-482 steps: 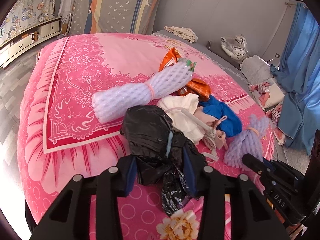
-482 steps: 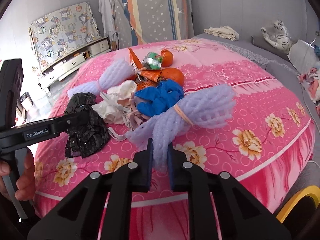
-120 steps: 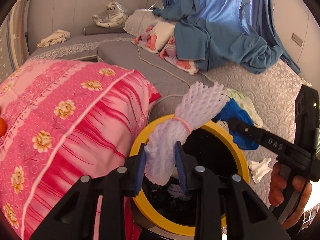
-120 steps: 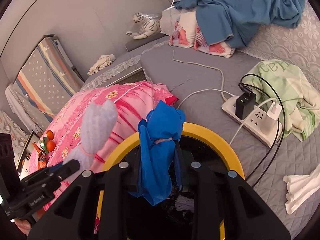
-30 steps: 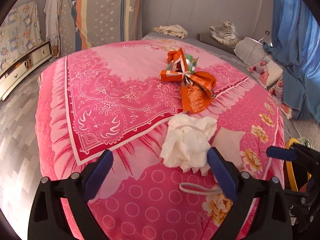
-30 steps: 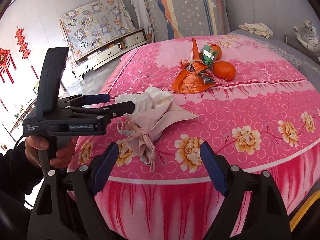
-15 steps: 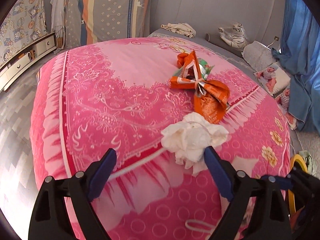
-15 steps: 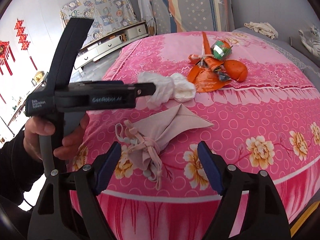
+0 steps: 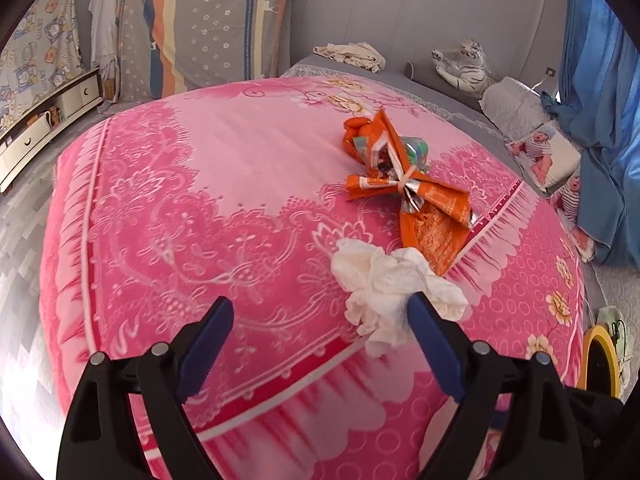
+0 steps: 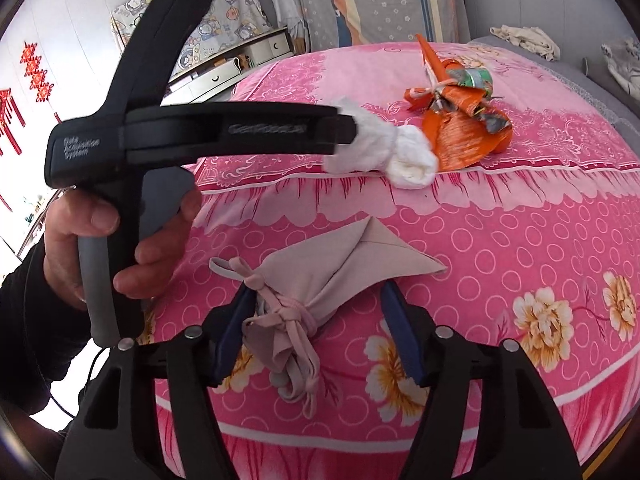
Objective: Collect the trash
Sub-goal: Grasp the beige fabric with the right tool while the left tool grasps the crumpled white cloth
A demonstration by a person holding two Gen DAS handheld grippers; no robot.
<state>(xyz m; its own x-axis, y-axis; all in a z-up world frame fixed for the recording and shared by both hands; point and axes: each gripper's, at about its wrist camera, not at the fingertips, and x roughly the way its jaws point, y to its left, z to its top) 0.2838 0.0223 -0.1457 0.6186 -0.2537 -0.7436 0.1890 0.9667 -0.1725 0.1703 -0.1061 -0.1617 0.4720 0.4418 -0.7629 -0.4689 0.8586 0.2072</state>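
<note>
A crumpled white paper wad [image 9: 384, 284] lies on the pink bedspread [image 9: 200, 184]. My left gripper [image 9: 320, 304] is open and closing slowly; the wad lies against the inside of its right finger. In the right wrist view the left gripper [image 10: 348, 128] reaches the same wad [image 10: 404, 160]. A knotted pale pink cloth bundle [image 10: 320, 280] sits between the fingers of my right gripper [image 10: 316, 300], whose jaws are closing around it without a clear squeeze. An orange wrapper bundle [image 9: 416, 192] lies farther back on the bed.
A yellow-rimmed bin [image 9: 596, 356] stands off the bed's right side. A person's hand [image 10: 96, 220] holds the left gripper's handle. A drawer cabinet [image 9: 40, 128] lines the left wall. A toy tiger [image 9: 464, 64], cushions and blue curtains [image 9: 600, 80] are at the back right.
The left gripper has moved forward over the bed until the white wad sits at its right finger. The right gripper has come down around the pink cloth bundle and its jaws have narrowed.
</note>
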